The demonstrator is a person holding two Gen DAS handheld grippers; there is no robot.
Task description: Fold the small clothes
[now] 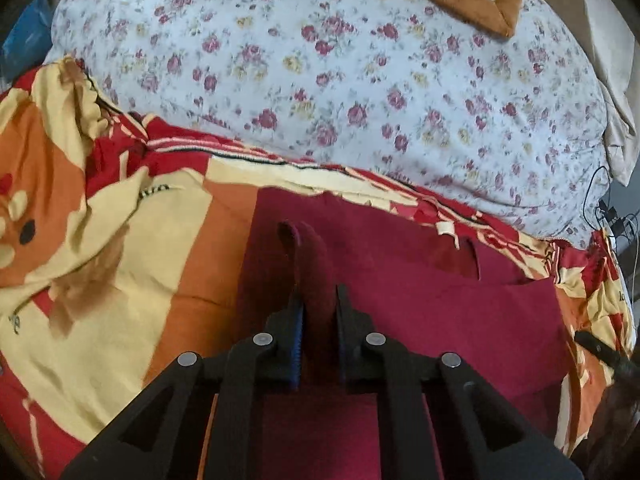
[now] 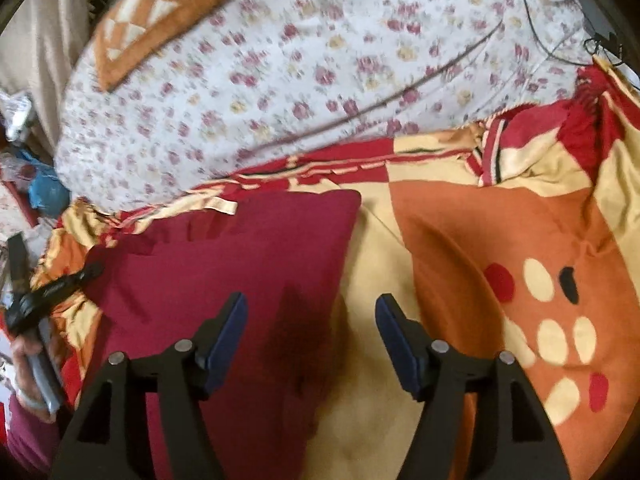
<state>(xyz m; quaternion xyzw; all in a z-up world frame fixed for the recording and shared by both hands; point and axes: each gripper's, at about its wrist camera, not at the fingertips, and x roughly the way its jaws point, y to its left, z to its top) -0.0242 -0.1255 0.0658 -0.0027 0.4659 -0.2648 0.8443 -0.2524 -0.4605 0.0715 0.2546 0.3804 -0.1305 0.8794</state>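
Observation:
A small dark red garment lies spread on a red, orange and cream patterned blanket. My left gripper is shut on a raised fold of the garment, which sticks up between the fingers. In the right wrist view the garment lies at centre left, its right edge near the middle. My right gripper is open and empty, hovering over the garment's right edge and the blanket. The left gripper shows at the far left of the right wrist view, its jaws unclear there.
A white floral quilt covers the bed beyond the blanket. An orange checkered cushion lies at the far end. Black cables lie at the quilt's right edge. Blue and mixed clutter sits off the bed's left side.

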